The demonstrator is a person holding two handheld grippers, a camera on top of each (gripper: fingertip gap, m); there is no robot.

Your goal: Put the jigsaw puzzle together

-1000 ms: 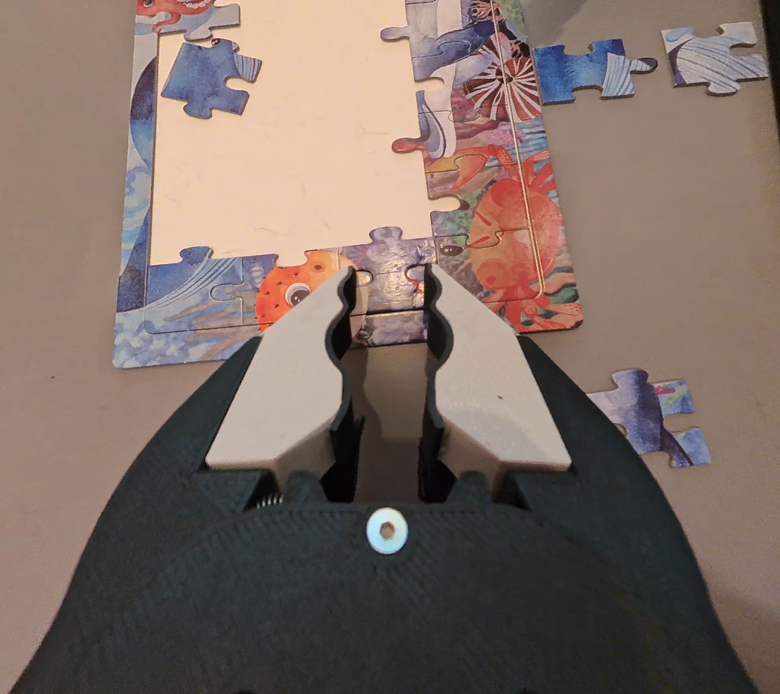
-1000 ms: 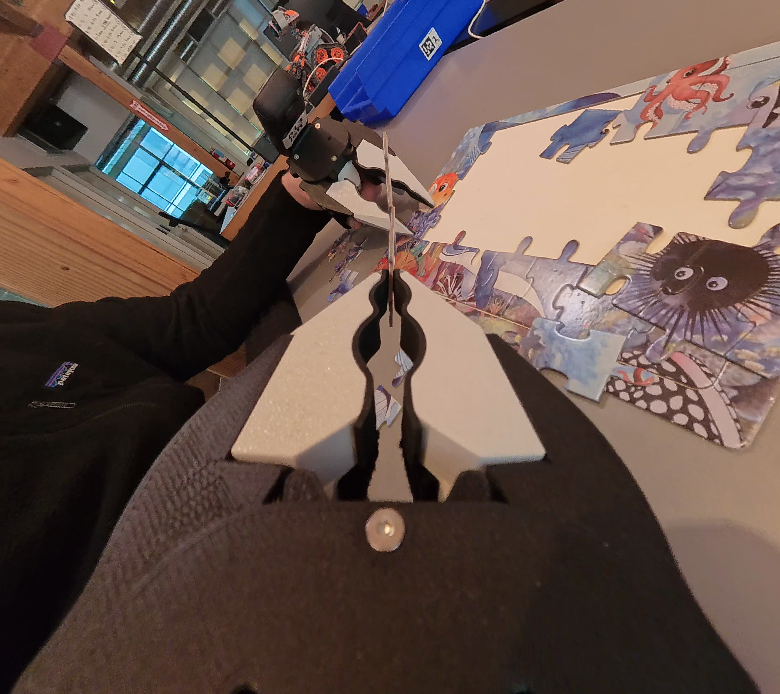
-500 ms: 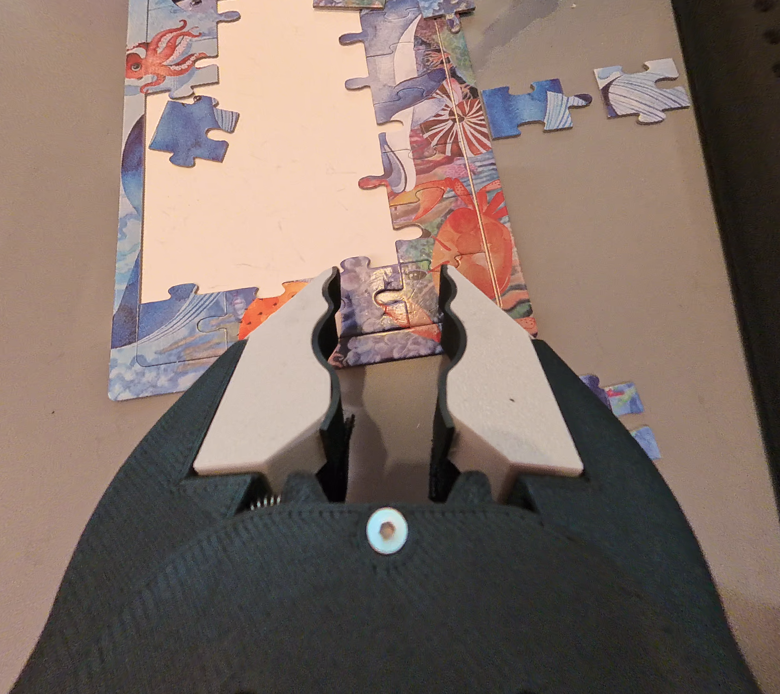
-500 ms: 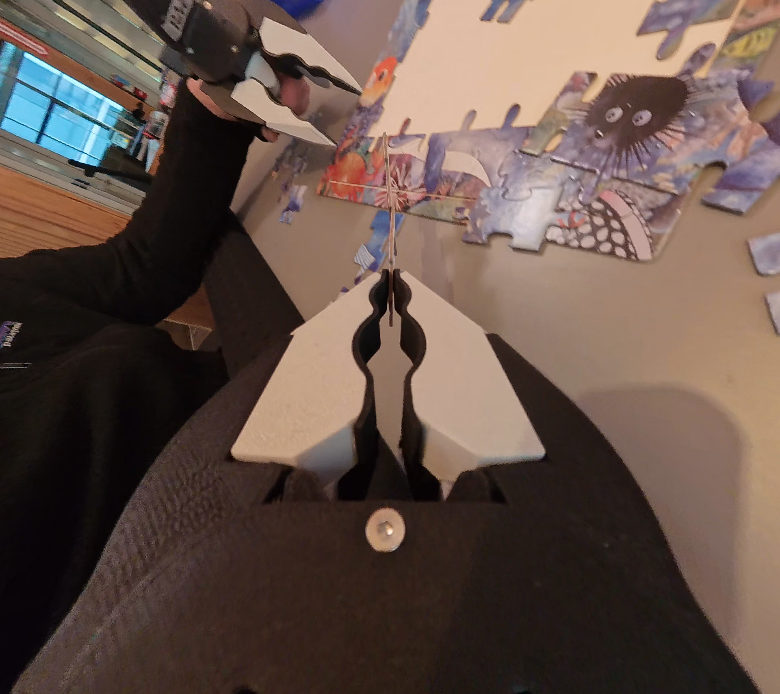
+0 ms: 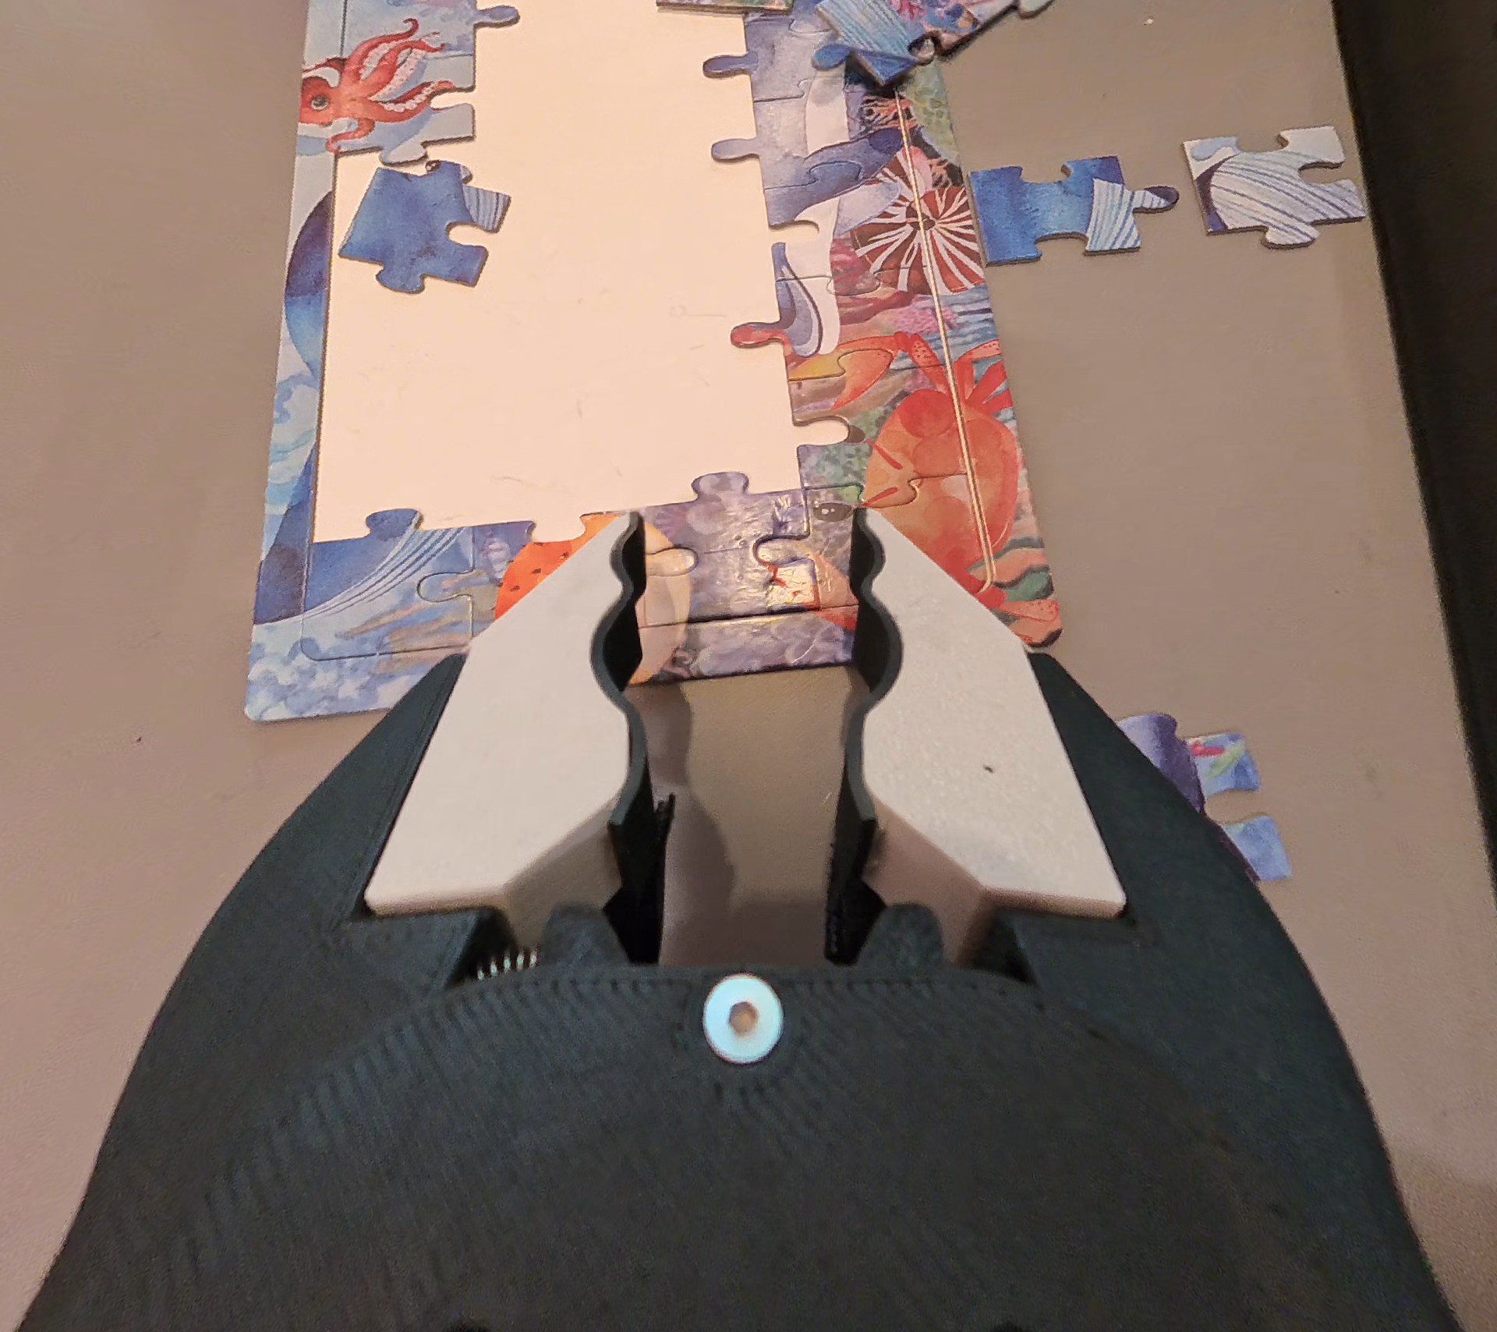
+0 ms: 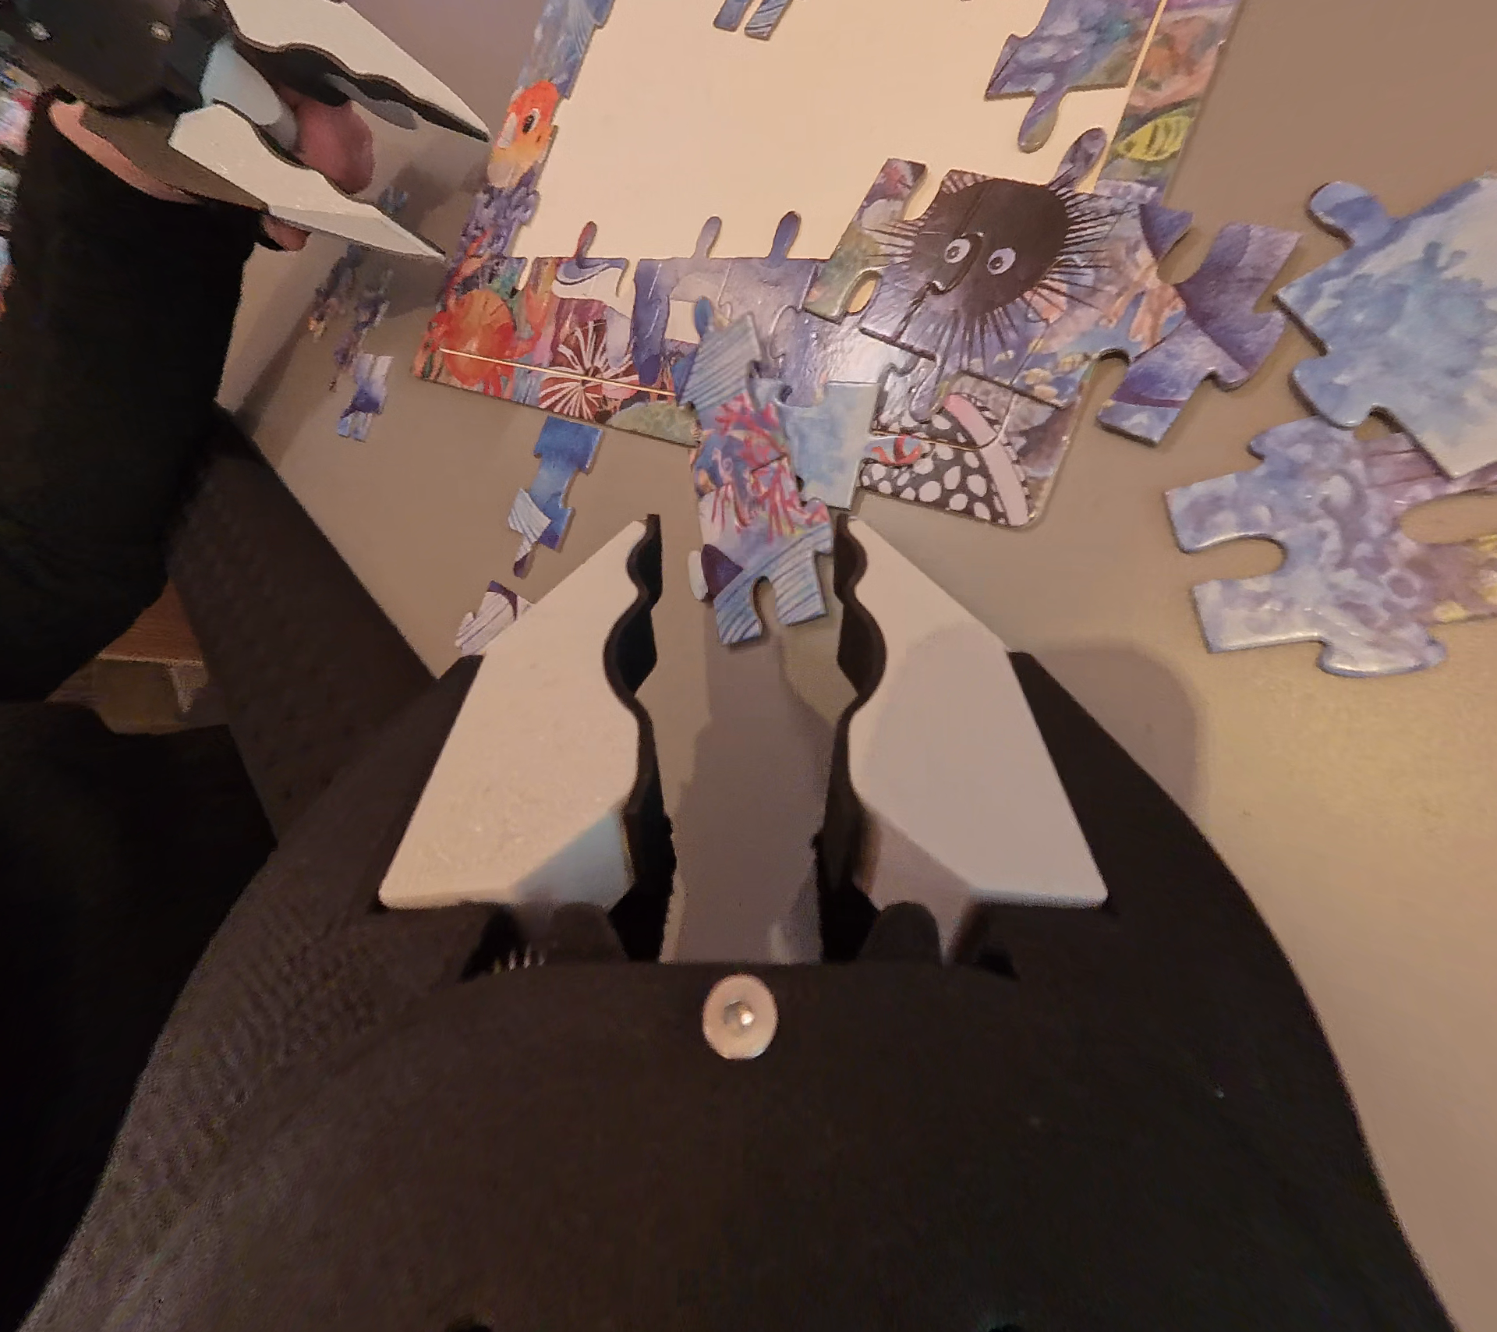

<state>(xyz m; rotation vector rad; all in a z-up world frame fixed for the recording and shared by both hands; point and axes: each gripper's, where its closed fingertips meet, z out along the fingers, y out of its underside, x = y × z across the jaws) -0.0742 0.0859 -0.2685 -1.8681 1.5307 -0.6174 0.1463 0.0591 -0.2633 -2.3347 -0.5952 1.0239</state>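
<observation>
Beside the puzzle board (image 5: 292, 402), the left gripper (image 5: 749, 531) hides the orange fish and half of a loose piece (image 5: 1207, 783) on the table. The board's far edge is cut off in both views. Small pieces (image 6: 356, 313) left of the board are blurred.

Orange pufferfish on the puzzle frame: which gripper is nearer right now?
Left. The left gripper hovers open right at the orange pufferfish; the right gripper sits open past the frame's opposite corner.

Puzzle board (image 5: 567, 288): cream centre, blue watercolour border with red octopus, black-and-white striped fish, orange crab. Loose piece (image 5: 421, 228): solid blue. Bench (image 5: 1174, 442): grey-beige. Left tongs (image 5: 749, 523), right tongs (image 6: 745, 523): pale grey fingers, black bodies.
</observation>
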